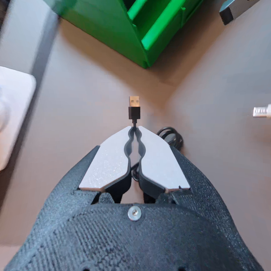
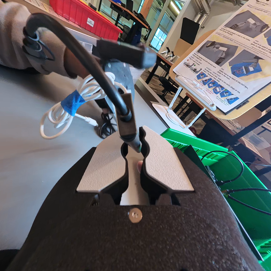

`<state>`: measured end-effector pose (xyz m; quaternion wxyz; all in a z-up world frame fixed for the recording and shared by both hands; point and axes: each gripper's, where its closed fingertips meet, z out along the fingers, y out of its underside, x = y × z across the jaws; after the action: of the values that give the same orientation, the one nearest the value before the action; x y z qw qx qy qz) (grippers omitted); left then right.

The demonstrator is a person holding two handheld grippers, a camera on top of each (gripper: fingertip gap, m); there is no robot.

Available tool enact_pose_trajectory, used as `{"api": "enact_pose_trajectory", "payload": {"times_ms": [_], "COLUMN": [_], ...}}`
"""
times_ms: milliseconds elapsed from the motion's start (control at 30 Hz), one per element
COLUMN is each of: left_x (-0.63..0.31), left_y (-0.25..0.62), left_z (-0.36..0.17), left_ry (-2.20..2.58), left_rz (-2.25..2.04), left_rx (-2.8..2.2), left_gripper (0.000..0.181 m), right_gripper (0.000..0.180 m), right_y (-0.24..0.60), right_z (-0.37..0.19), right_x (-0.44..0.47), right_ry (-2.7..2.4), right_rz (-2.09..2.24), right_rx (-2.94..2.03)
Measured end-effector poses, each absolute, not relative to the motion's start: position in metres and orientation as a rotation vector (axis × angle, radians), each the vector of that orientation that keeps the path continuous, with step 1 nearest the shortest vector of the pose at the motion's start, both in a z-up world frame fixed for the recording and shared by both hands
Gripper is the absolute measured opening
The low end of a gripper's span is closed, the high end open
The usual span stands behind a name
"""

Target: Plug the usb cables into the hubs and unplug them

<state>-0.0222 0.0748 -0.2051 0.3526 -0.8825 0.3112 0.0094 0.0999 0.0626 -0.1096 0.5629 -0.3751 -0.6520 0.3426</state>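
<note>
In the left wrist view my left gripper (image 1: 134, 127) is shut on a thin black USB cable just behind its plug (image 1: 134, 107). The plug points forward above the grey table (image 1: 82, 90). The rest of that cable lies coiled (image 1: 171, 136) under the right finger. In the right wrist view my right gripper (image 2: 135, 141) is shut on the lower end of a dark grey hub (image 2: 125, 117), which is tilted upright. The hub's thick black lead (image 2: 76, 45) arcs up and to the left. The left gripper's body (image 2: 124, 54) shows blurred behind the hub.
A green bin (image 1: 117, 29) (image 2: 228, 168) stands close ahead and to the right. A white cable bundle with blue tape (image 2: 70, 105) and a black coil (image 2: 107, 127) lie on the table. A white plug (image 1: 262, 113), an instruction sheet on a stand (image 2: 220, 61), a red bin (image 2: 88, 17) and a sleeved arm (image 2: 13, 36) are around. The grippers' ends are close to 15 cm from one another.
</note>
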Motion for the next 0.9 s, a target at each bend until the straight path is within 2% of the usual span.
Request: {"api": "enact_pose_trajectory", "payload": {"times_ms": [167,333,567,633,767,900], "left_x": [-0.064,-0.009,-0.104,-0.125,-0.148,-0.174], "left_y": [0.054,-0.006,0.024,0.034,0.052,0.074], "left_z": [-0.134,-0.174,-0.144,-0.139,-0.154,-0.179], "left_ry": [0.796,1.026,1.013,1.100,1.590,2.017], "left_rz": [0.458,0.043,0.460,0.536,0.735,0.966], "left_rx": [-2.088,-2.227,-2.338,-2.389,-2.364,-2.255], "left_gripper": [0.001,0.000,0.008,0.017,0.019,0.029], "right_gripper": [0.013,0.013,0.013,0.014,0.014,0.014], "right_y": [0.072,0.074,0.075,0.077,0.076,0.074], "right_z": [-0.109,-0.115,-0.119,-0.121,-0.125,-0.131], "right_x": [0.101,0.099,0.098,0.097,0.096,0.094], "right_ry": [-1.507,-1.528,-1.538,-1.542,-1.557,-1.583], "right_rz": [0.770,0.760,0.744,0.737,0.734,0.724], "right_rx": [-0.908,-0.920,-0.932,-0.938,-0.944,-0.949]}}
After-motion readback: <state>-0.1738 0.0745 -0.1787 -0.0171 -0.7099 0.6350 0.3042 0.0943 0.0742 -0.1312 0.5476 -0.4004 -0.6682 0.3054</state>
